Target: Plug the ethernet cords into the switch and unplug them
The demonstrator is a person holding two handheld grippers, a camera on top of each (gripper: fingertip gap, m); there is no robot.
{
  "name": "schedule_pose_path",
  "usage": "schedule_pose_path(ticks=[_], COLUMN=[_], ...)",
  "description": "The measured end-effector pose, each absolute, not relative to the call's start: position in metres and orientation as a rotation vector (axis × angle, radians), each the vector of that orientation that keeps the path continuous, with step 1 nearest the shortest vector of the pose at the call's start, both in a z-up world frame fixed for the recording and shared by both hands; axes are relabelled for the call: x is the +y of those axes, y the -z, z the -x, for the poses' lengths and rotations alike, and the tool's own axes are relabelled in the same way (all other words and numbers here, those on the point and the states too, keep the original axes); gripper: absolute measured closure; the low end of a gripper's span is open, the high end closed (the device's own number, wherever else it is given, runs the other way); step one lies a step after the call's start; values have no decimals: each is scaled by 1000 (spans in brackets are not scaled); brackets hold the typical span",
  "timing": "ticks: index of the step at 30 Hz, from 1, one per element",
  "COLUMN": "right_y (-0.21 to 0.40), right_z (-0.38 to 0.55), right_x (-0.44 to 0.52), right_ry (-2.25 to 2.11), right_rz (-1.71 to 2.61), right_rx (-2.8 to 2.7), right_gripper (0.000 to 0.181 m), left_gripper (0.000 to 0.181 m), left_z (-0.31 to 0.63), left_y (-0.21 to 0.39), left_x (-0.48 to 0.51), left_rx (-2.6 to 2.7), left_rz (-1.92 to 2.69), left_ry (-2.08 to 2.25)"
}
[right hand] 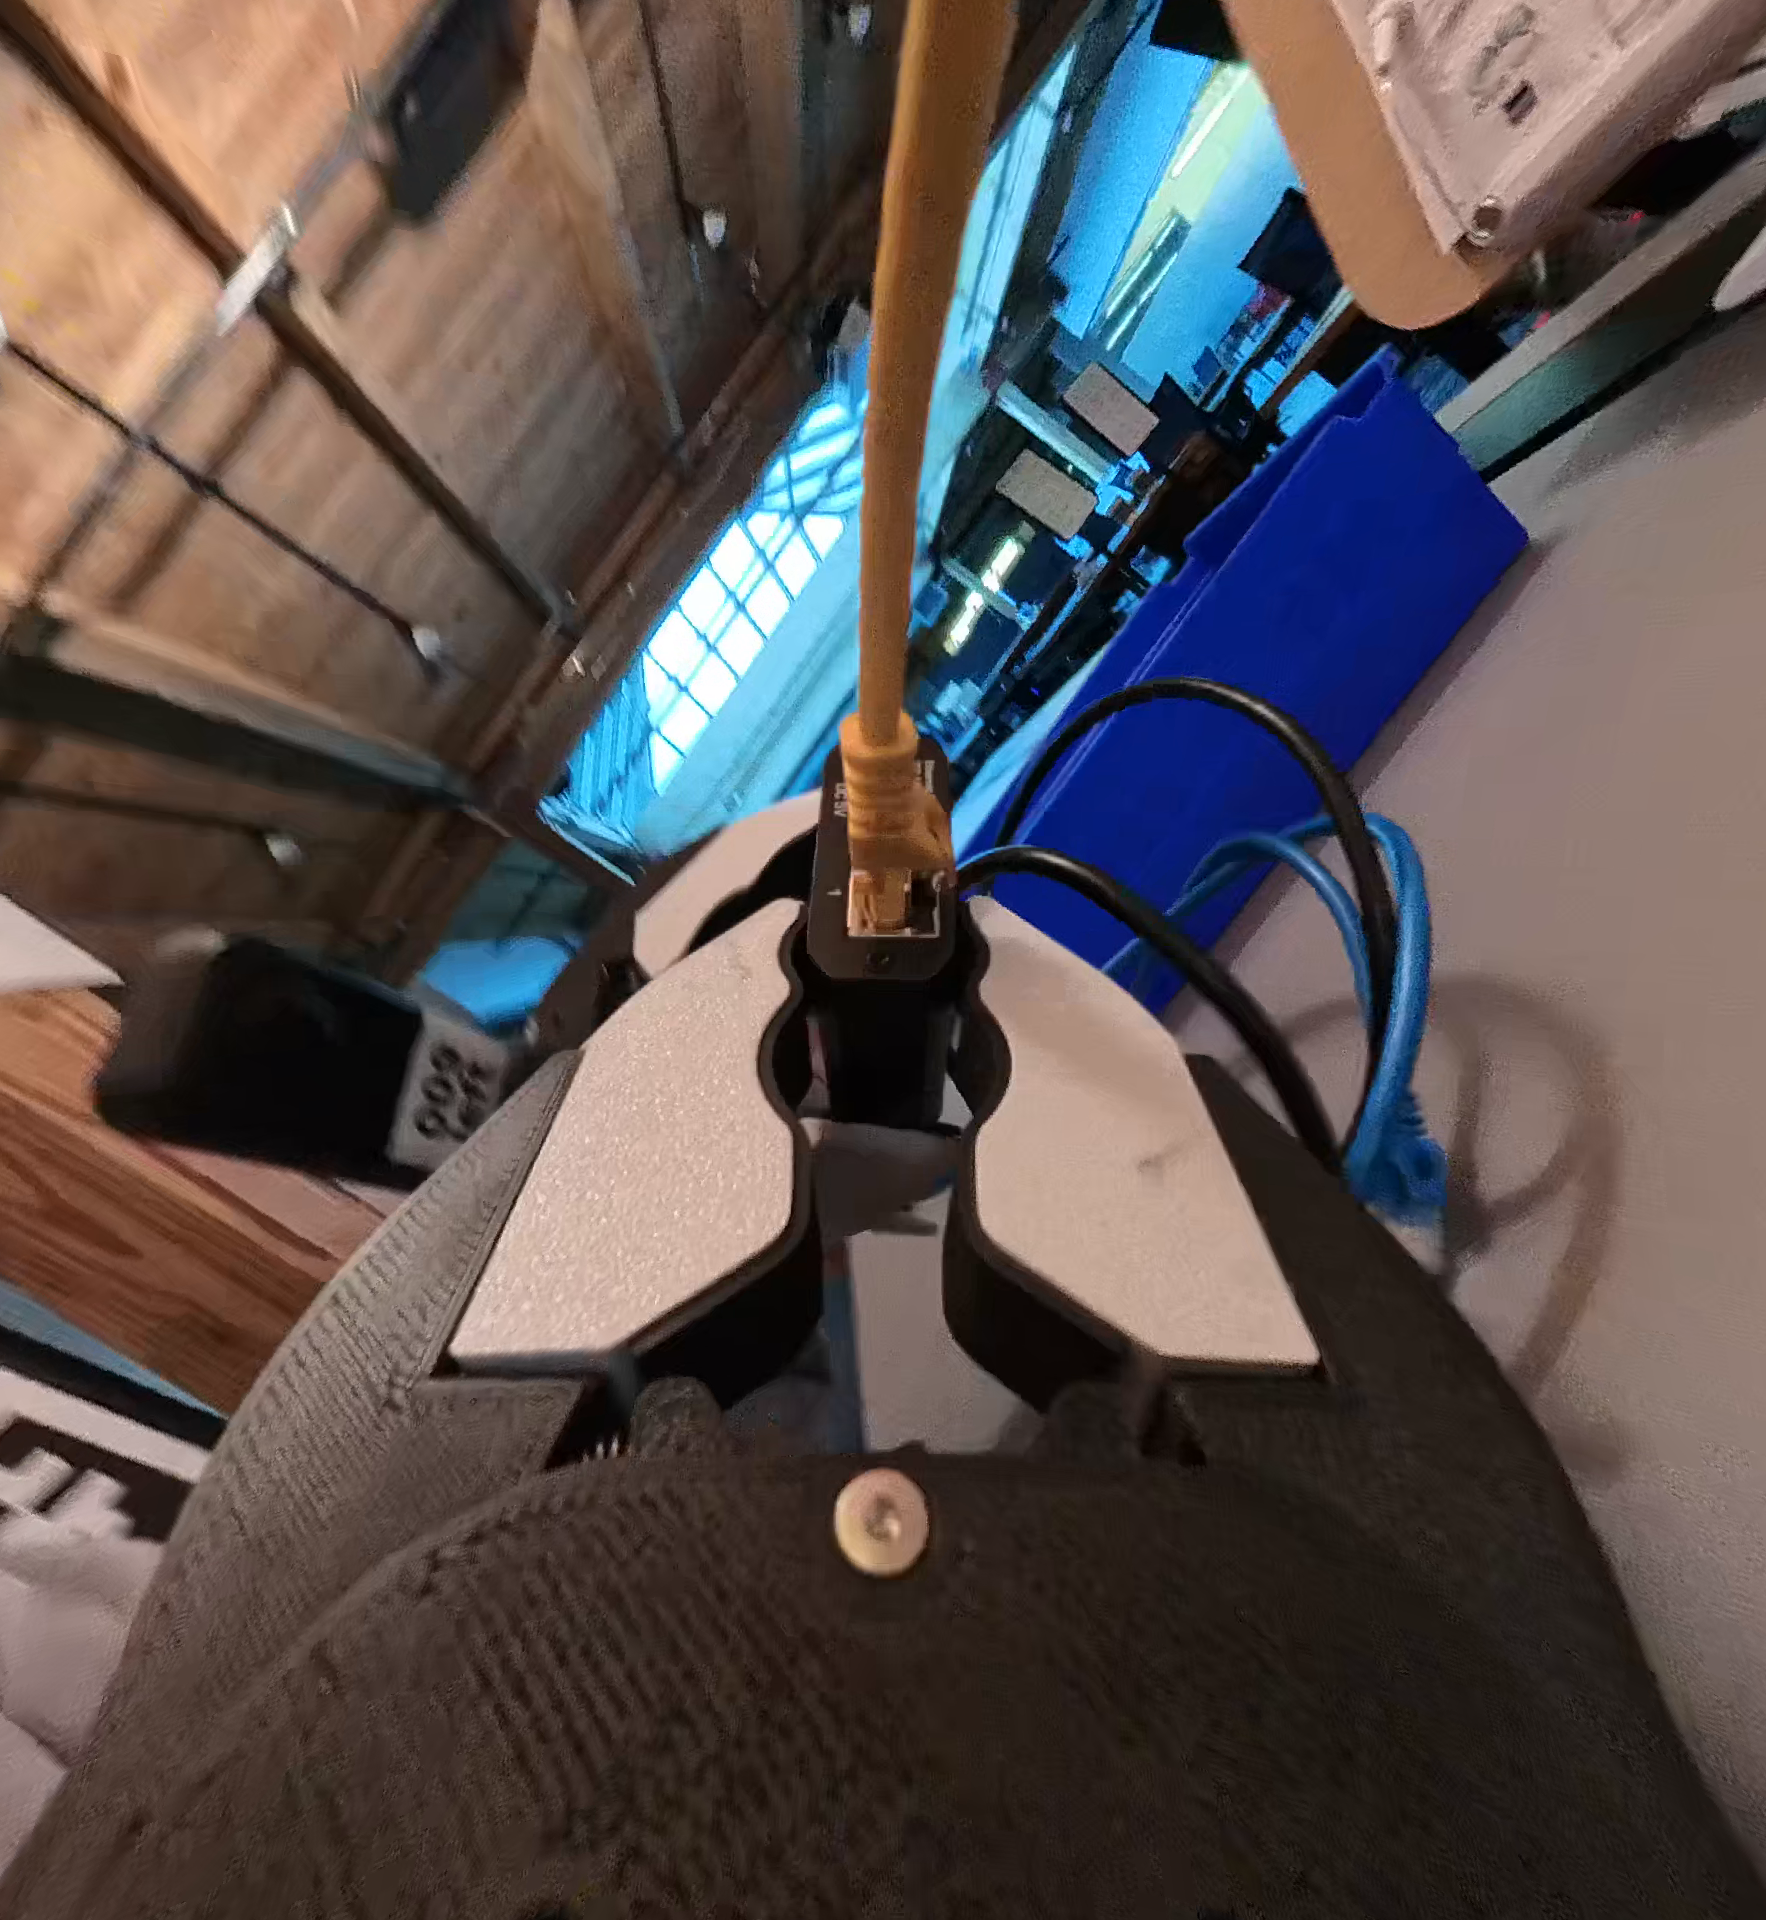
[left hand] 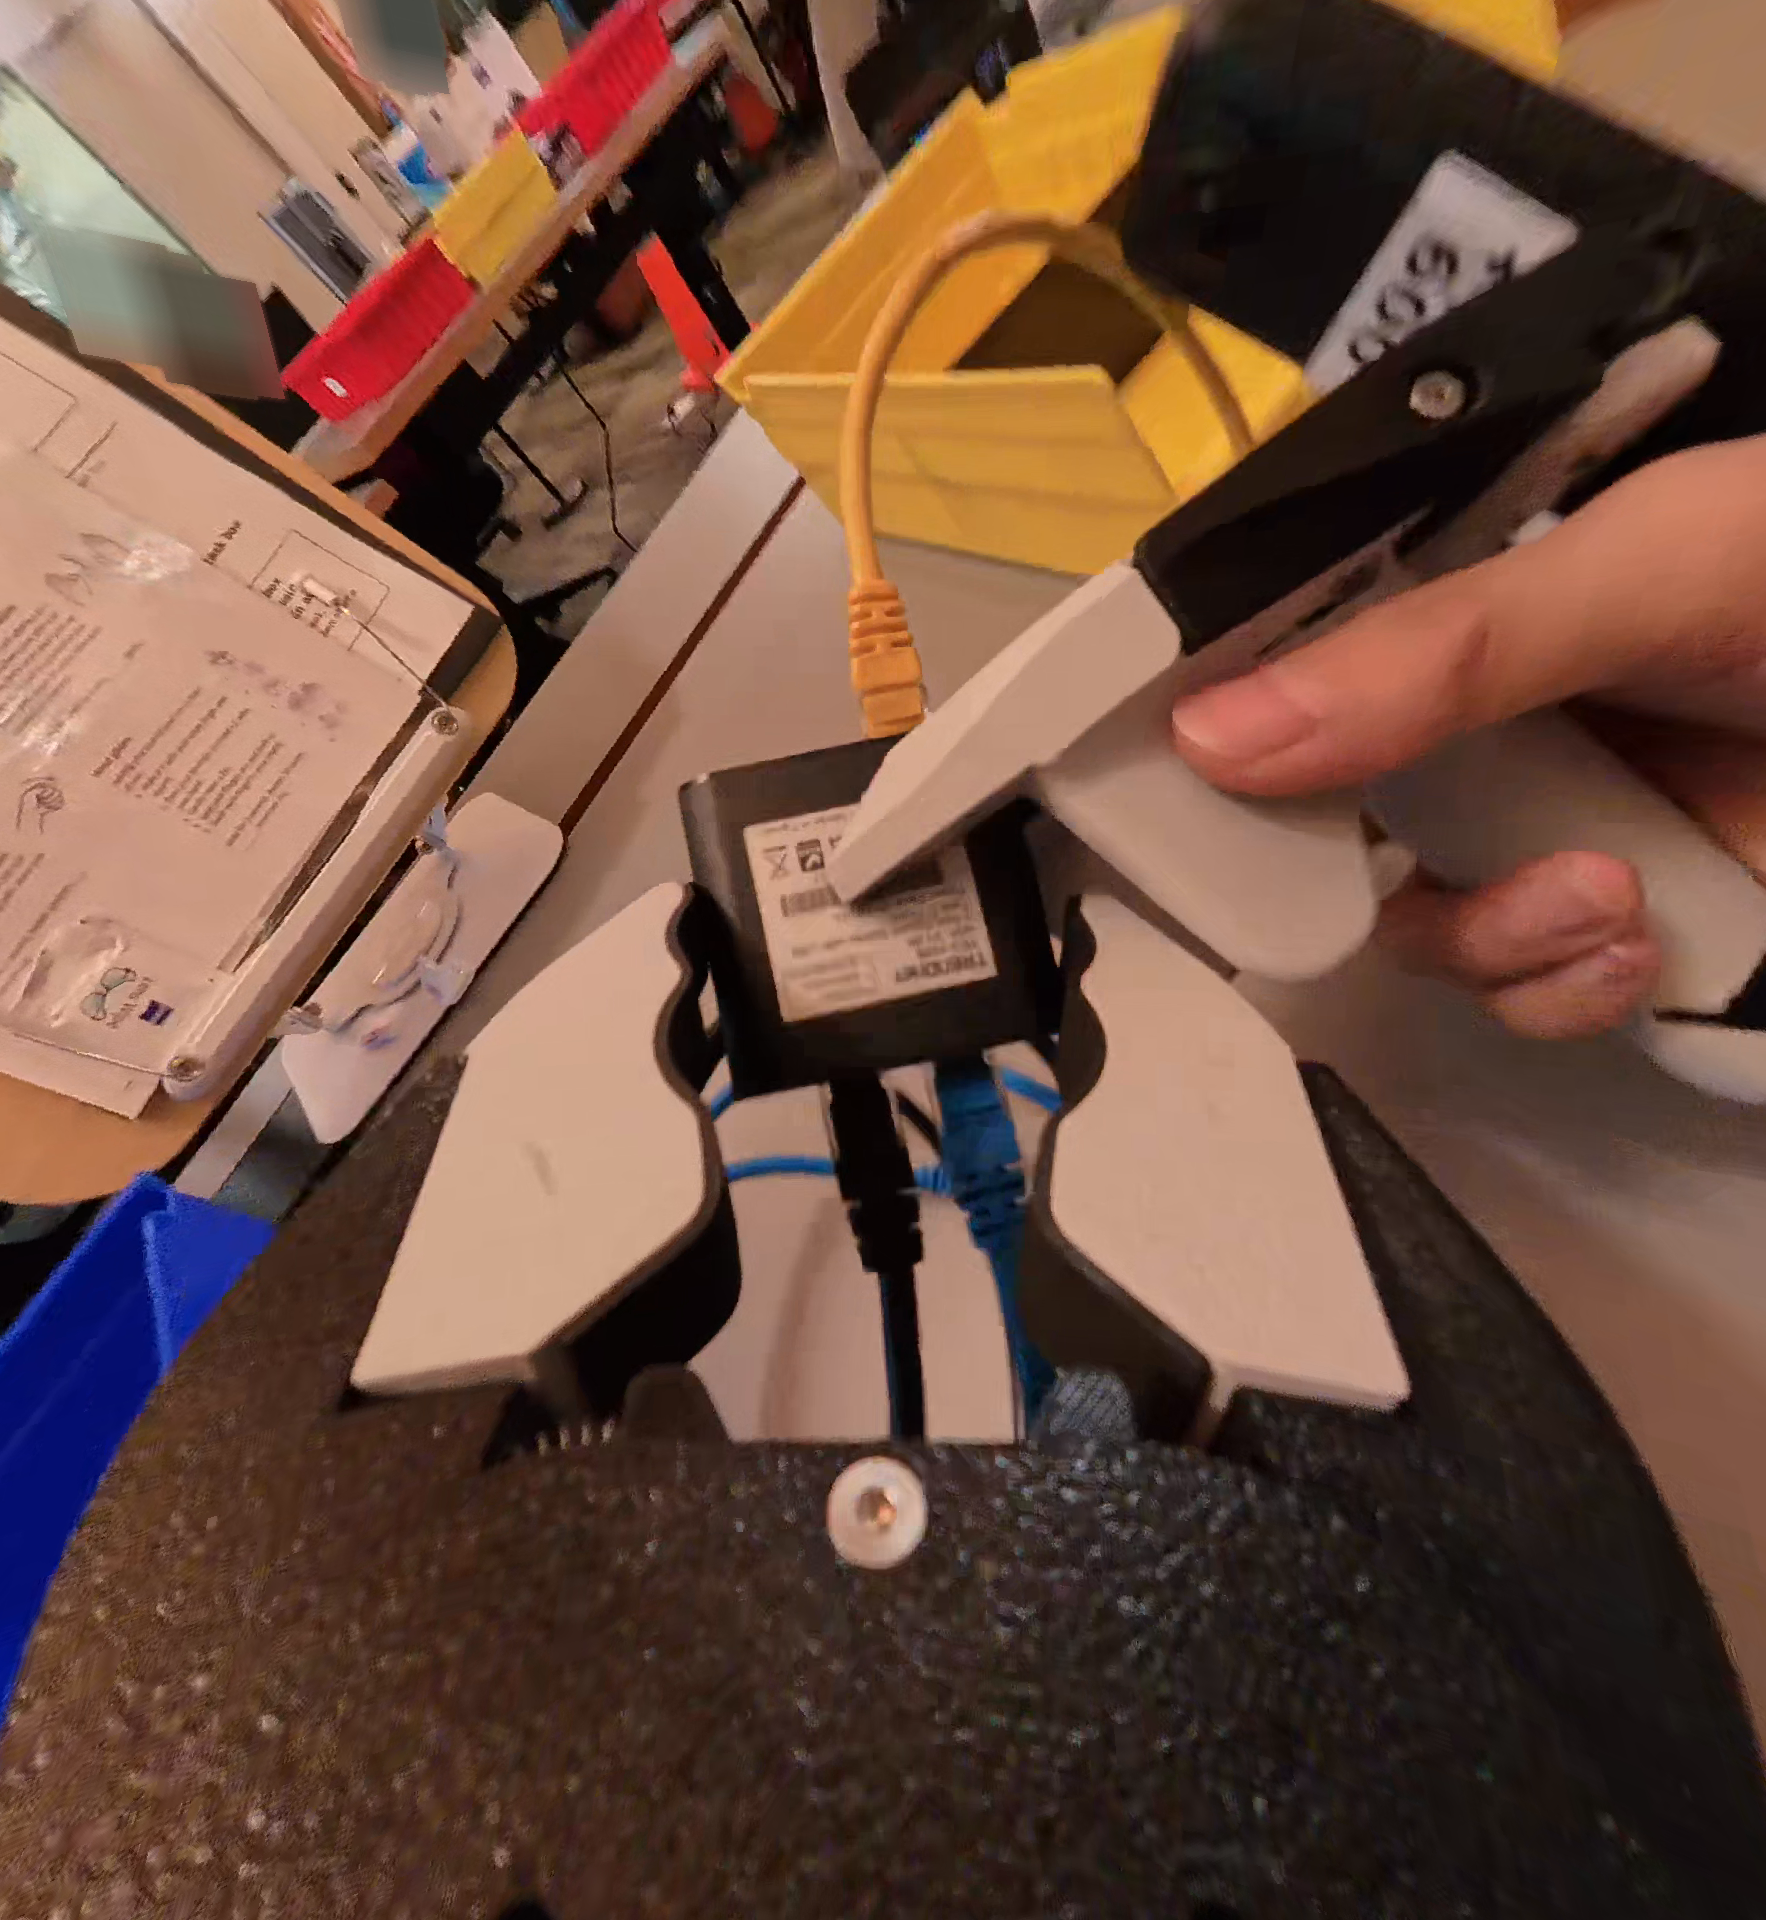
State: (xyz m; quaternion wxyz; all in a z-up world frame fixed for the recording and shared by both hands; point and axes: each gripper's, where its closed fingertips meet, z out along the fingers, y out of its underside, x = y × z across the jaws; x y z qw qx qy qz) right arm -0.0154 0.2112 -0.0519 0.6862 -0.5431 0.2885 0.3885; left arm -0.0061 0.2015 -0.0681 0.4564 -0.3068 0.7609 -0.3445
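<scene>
The black switch [left hand: 754,821] with a white label is held above the grey table. My left gripper [left hand: 871,914] is shut on its two sides. My right gripper [right hand: 879,935] is shut on it across its thickness; one of its fingers [left hand: 920,800] lies on the labelled face. An orange ethernet cord [left hand: 884,655] sits in a port on the far side, and its plug [right hand: 884,883] shows in the right wrist view. A black cable [left hand: 874,1174] and a blue ethernet cord [left hand: 983,1153] run under the near end. I cannot tell if the blue one is plugged in.
A yellow bin [left hand: 962,457] stands behind the switch on the table [left hand: 713,623]. A blue bin [left hand: 48,1455] is at the left, also in the right wrist view [right hand: 1274,623]. An instruction sheet on a stand [left hand: 131,727] is at the left. A hand [left hand: 1585,675] holds the right gripper. Only a small space, under 4 cm, lies between the two pairs of fingers.
</scene>
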Motion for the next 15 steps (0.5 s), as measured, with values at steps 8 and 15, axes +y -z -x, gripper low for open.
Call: schedule_pose_path(ticks=[8,15], right_y=[70,58], right_z=[-2,10], right_x=[187,179], right_ry=[-1038,-1009], right_rz=[874,794], right_rx=[979,998], right_gripper=[157,157], left_gripper=[100,116], left_z=[21,26], left_y=[70,81], left_x=[196,181], left_rx=[1703,1761], left_rz=[909,847], left_ry=[929,977])
